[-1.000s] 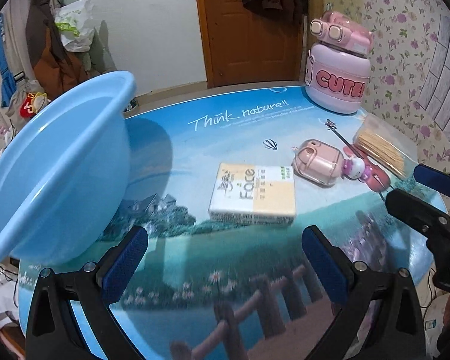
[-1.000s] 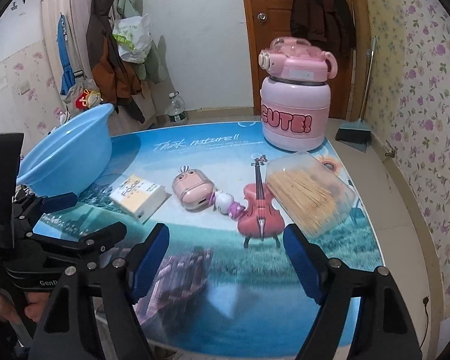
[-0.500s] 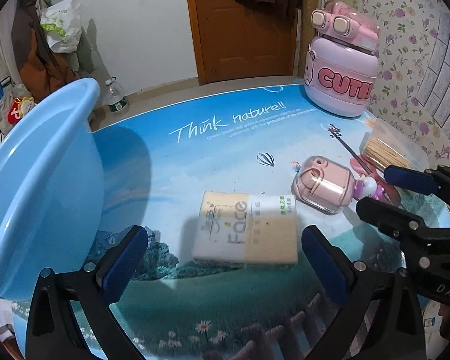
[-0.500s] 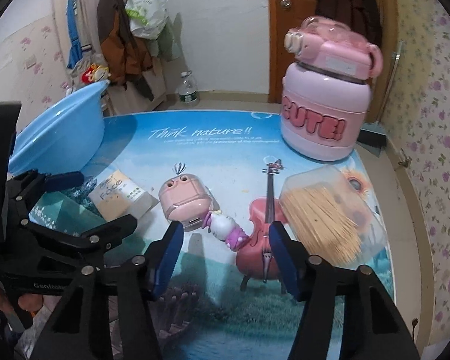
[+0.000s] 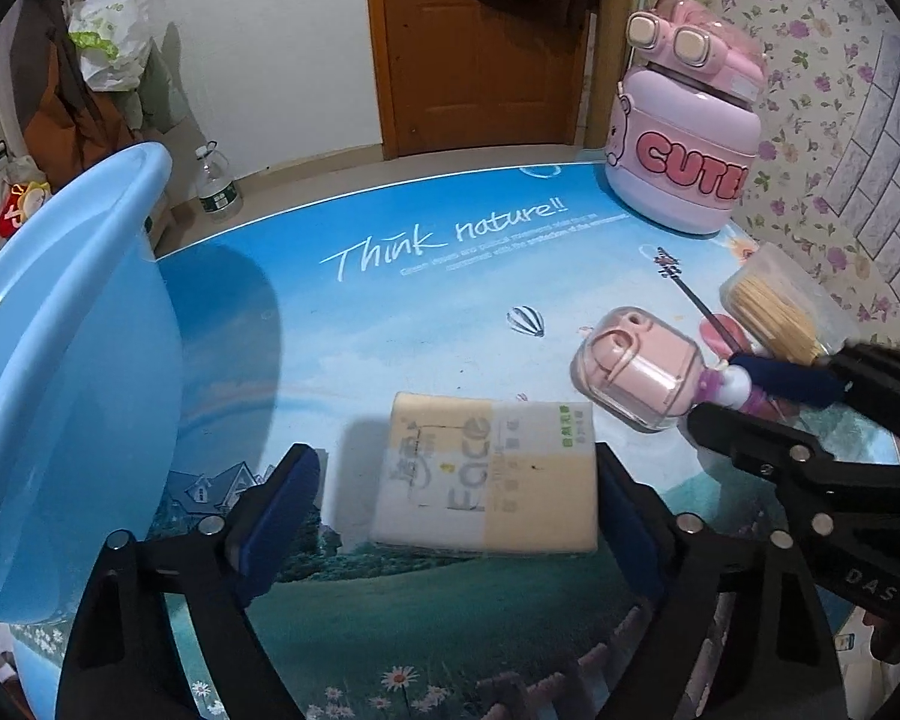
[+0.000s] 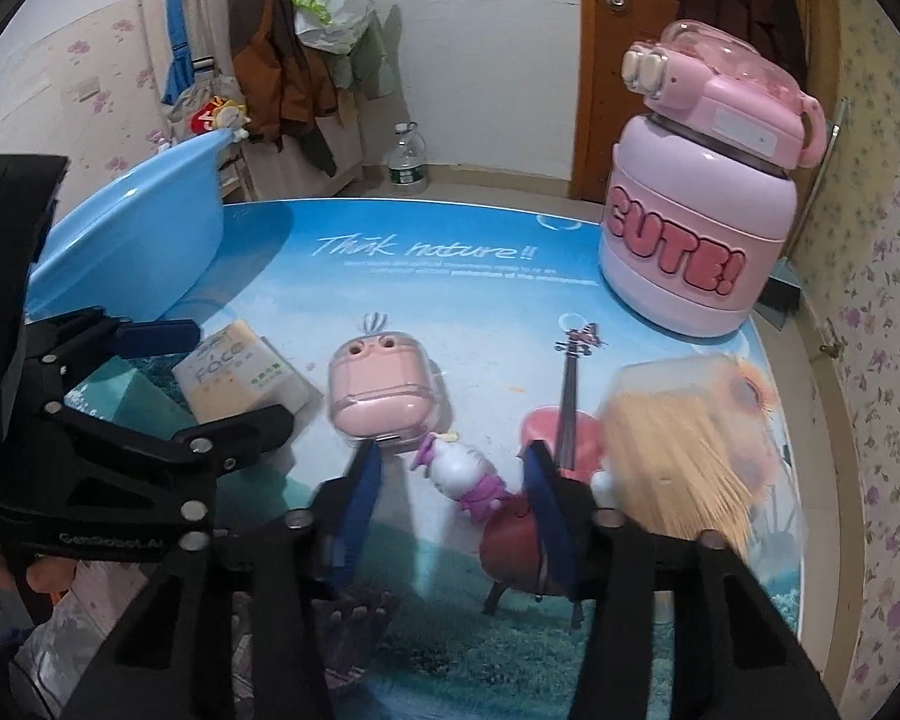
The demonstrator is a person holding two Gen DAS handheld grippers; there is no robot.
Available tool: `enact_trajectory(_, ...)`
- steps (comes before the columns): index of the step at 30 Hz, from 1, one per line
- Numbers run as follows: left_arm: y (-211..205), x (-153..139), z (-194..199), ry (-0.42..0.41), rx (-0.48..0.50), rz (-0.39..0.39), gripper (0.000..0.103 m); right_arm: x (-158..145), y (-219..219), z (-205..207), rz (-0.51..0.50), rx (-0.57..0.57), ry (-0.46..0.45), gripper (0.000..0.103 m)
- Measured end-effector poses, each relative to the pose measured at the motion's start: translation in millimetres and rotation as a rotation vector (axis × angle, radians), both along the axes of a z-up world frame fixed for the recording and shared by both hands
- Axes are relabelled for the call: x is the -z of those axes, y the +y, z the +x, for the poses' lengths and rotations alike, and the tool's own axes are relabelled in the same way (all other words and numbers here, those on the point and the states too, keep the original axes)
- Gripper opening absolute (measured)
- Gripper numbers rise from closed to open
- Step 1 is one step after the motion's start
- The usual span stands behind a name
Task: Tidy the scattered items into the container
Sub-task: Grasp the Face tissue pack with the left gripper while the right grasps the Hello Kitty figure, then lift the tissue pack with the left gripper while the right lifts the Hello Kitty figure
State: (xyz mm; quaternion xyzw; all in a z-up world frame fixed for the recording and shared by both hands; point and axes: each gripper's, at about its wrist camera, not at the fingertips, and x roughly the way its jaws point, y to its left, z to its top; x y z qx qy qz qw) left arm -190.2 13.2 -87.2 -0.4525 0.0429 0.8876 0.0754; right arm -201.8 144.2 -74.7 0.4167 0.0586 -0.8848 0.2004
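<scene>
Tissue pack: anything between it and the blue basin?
Nothing visible. Bare tabletop lies between the tissue pack and the basin. The left gripper brackets the pack, jaws just closing.

left wrist: close, angled down over tissue pack | right wrist: close, angled down | shared: table, blue basin
</scene>
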Motion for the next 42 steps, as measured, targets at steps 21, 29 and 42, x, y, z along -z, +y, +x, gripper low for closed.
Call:
enact_trajectory(21,-0.5,-4.6,18.8,0.016,0.019,0.013,0.06,3.5,7.3,17.8,-0.035,0.028,-0.013,0.023)
enact_trajectory(29,-2.9,-7.4,49.0,0.027,0.01,0.012,0.06,3.2,9.1,42.2,-0.043,0.057,-0.01,0.023)
enact_trajectory(42,-9.0,-13.4,95.7,0.032,-0.001,0.013,0.06,2.6,7.7,83.1,-0.05,0.116,-0.012,0.023)
